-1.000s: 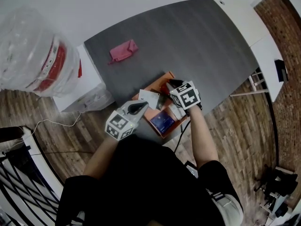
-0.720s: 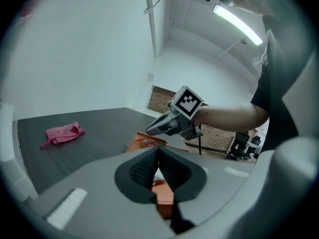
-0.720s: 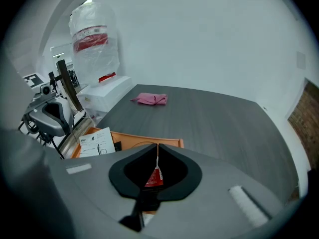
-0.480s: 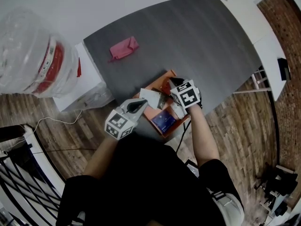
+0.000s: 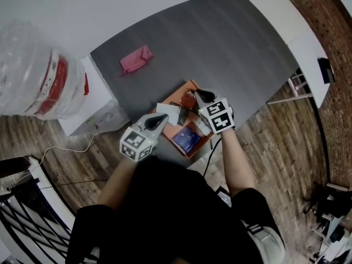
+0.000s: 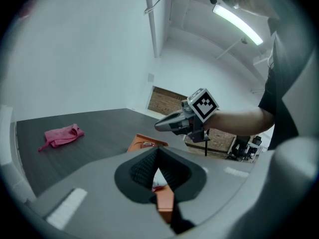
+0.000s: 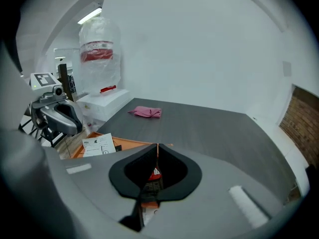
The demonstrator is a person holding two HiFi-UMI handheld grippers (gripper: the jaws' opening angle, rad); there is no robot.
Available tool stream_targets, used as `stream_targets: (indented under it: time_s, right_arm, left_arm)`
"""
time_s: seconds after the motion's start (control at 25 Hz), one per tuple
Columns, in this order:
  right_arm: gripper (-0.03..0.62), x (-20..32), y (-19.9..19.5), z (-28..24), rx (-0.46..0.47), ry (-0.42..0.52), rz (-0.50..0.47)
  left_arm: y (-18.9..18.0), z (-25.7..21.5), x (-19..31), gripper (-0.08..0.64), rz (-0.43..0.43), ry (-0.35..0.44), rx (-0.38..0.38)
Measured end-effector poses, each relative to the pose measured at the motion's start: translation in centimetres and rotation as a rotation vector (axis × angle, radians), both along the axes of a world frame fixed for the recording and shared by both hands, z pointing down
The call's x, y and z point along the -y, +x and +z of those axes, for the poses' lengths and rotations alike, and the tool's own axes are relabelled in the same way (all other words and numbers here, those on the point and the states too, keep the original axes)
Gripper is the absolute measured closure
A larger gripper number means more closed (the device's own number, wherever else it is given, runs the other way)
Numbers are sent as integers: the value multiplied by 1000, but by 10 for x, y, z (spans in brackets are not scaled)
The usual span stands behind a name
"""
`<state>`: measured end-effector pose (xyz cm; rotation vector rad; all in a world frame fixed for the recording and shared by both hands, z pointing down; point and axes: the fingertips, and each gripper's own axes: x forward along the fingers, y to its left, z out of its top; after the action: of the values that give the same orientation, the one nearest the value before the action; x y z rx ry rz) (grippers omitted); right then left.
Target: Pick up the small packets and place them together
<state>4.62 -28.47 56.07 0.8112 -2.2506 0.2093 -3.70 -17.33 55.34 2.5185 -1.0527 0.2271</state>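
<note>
Head camera alone takes in the whole orange plastic tray (image 5: 180, 89) at the near edge of the dark wood-grain table (image 5: 231, 43). A glossy blue packet (image 5: 187, 139) and a white printed slip (image 5: 168, 113) lie in it. The left gripper (image 5: 158, 118) and right gripper (image 5: 199, 95) hang over it. Only the gripper views show that each pair of black pads meets at the tip. Behind the left's sits a white red-marked packet (image 6: 159, 179), behind the right's a flat red-topped packet (image 7: 151, 179) with dark print. Whether either is pinched cannot be told. A crumpled pink cloth (image 5: 136, 59) lies well apart.
</note>
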Motion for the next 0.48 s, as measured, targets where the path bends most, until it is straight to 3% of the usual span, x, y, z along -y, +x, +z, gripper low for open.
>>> stream_targets:
  time_s: [0.48]
  right_arm:
    - [581, -33, 71, -23, 27, 80, 112]
  left_arm:
    - [37, -12, -5, 561, 41, 35, -5]
